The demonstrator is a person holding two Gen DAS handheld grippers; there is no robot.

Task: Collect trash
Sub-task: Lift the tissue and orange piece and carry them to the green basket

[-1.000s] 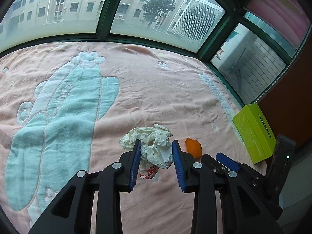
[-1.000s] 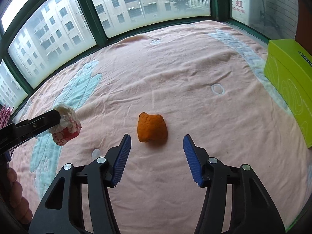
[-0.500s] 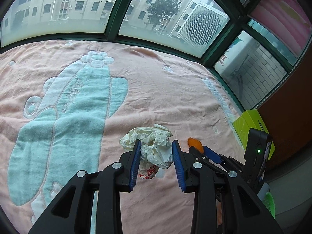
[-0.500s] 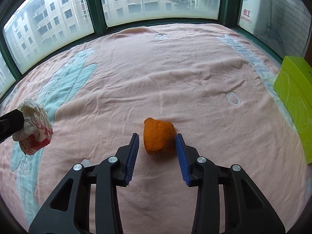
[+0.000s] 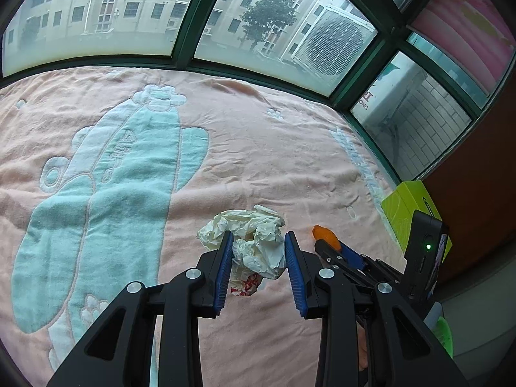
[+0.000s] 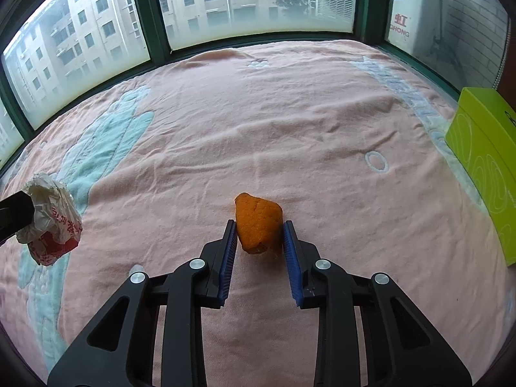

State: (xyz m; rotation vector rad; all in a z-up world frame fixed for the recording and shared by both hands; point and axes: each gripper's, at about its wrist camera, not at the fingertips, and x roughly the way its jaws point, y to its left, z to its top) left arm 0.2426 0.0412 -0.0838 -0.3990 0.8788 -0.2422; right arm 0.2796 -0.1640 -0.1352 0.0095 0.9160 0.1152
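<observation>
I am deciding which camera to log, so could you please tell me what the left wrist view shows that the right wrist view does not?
Only the left wrist view: the left claw shut on the crumpled paper wrapper, and a green object at the lower right edge.

Only the right wrist view: the right claw closing on the orange peel, which sits between its pads.

Both: the wrapper, the peel, the pink blanket, the green box and the windows.

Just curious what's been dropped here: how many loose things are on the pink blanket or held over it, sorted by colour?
White, with red print: 1, the crumpled paper wrapper
Orange: 1, the orange peel
Lime green: 1, the box
Total: 3
</observation>
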